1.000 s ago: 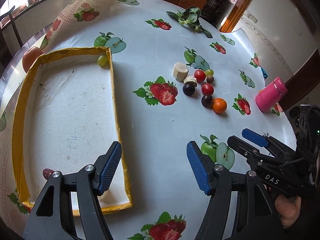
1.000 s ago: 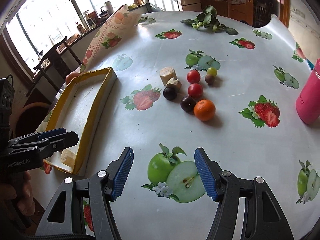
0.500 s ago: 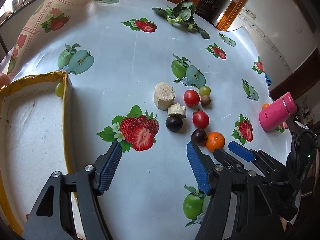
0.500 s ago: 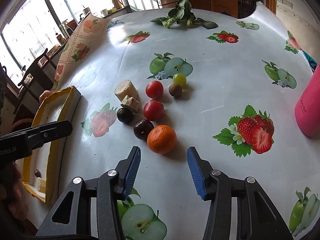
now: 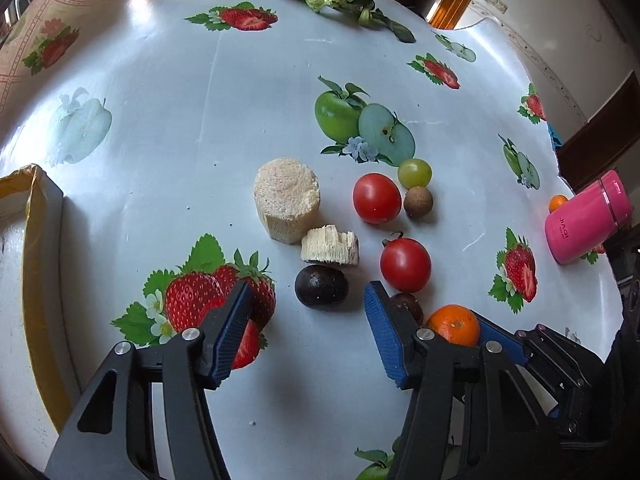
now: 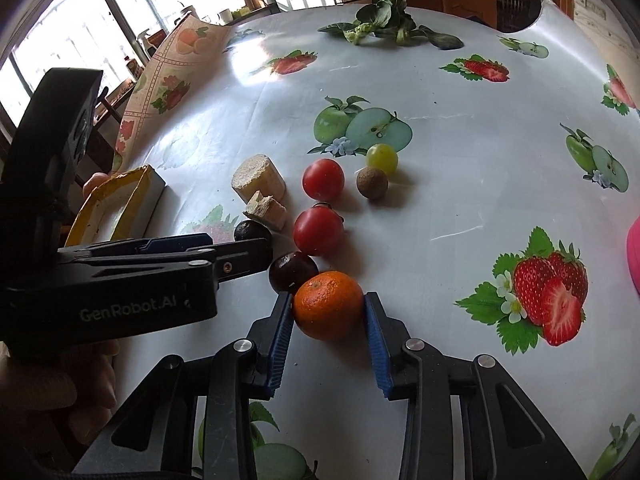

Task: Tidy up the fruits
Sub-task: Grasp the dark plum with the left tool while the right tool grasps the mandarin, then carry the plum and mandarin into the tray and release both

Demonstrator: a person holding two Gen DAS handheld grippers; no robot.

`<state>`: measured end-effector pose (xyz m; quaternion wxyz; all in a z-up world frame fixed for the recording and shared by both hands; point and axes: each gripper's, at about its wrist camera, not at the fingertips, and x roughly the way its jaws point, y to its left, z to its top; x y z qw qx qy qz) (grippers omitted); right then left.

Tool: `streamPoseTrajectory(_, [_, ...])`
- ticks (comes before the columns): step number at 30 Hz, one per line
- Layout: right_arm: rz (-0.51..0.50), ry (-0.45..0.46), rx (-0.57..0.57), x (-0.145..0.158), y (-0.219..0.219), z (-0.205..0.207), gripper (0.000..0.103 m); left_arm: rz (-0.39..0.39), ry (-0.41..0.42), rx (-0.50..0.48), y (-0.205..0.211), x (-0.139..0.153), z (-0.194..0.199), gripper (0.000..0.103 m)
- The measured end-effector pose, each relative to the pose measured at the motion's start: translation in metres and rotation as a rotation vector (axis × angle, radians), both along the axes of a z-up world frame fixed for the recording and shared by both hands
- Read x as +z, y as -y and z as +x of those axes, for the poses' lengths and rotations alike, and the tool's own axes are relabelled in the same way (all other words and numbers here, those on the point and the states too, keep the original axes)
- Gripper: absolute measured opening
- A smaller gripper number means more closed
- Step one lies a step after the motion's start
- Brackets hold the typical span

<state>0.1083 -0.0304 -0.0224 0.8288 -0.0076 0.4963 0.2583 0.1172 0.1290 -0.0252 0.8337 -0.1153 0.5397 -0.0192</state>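
On the fruit-print tablecloth [image 6: 460,208], my right gripper [image 6: 329,312] has just been closing and its blue pads now press both sides of the orange [image 6: 329,305], which sits on the cloth touching a dark plum [image 6: 291,270]. My left gripper [image 5: 308,320] has been narrowing too, jaws apart with nothing gripped, just short of the black round fruit [image 5: 321,285]. Two tomatoes [image 5: 377,198], a green grape [image 5: 415,172] and a brown nut-like fruit [image 5: 418,201] lie beyond. Yellow-rimmed tray [image 5: 34,240] sits at the left.

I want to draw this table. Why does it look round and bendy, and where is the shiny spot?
Both wrist views use fisheye lenses, so the table bulges. Left wrist: window glare at top left. Right wrist: glare near the leafy greens, and blown-out bright windows.
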Motion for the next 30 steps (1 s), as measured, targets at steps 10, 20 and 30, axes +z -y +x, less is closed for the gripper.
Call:
streamPoseTrajectory(10, [0.047, -0.013, -0.068, 0.012, 0.023, -0.01, 0.036, -0.019, -0.003, -0.024, 0.006, 0.005, -0.005, 0.022])
streamPoseTrajectory(20, [0.07, 0.01, -0.064, 0.036, 0.024, -0.03, 0.036, -0.017, 0.015, 0.003, -0.005, 0.031, -0.057, 0.022])
streamPoseTrajectory(30, [0.08, 0.022, -0.003, 0.053, 0.0, -0.066, 0.036, -0.001, 0.027, 0.073, -0.031, 0.051, -0.105, 0.022])
